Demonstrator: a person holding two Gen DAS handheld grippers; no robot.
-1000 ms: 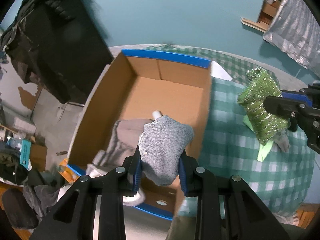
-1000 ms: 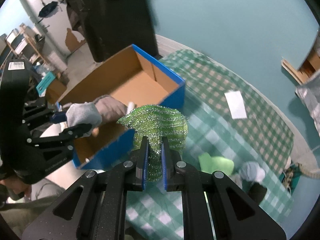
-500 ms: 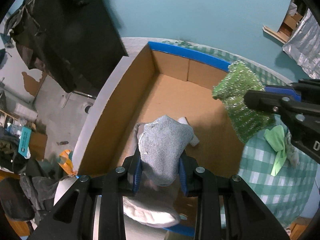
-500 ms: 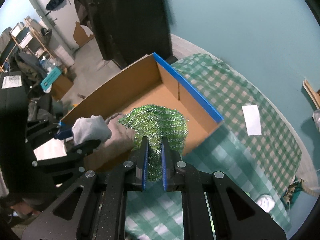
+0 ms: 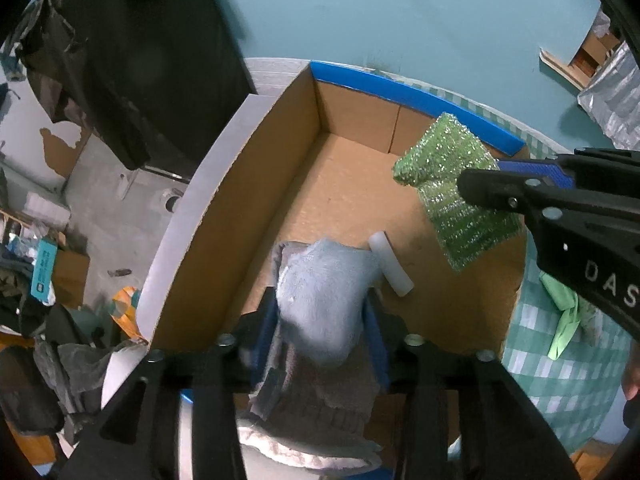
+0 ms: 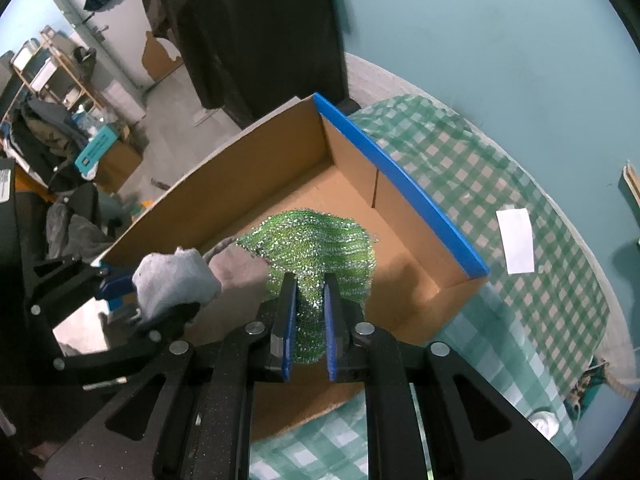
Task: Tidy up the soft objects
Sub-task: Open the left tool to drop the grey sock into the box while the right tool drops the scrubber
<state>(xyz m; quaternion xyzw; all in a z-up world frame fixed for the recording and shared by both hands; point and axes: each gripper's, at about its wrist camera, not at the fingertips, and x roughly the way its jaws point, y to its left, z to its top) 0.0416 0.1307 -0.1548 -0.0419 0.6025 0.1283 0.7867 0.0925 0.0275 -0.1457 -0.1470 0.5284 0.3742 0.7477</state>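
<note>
Left gripper (image 5: 325,320) clamping one grey cloth (image 5: 324,292), right gripper (image 6: 308,320) clamping one green scourer (image 6: 320,244) (both over one box (image 6: 400,184)).

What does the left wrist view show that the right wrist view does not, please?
Only the left wrist view shows a white tube on the box floor and a light green cloth on the tablecloth. Only the right wrist view shows a white paper slip on the checked tablecloth. Both show the cardboard box, the left gripper shut on a grey sock, and the right gripper holding a sparkly green scrubber over the box.
</note>
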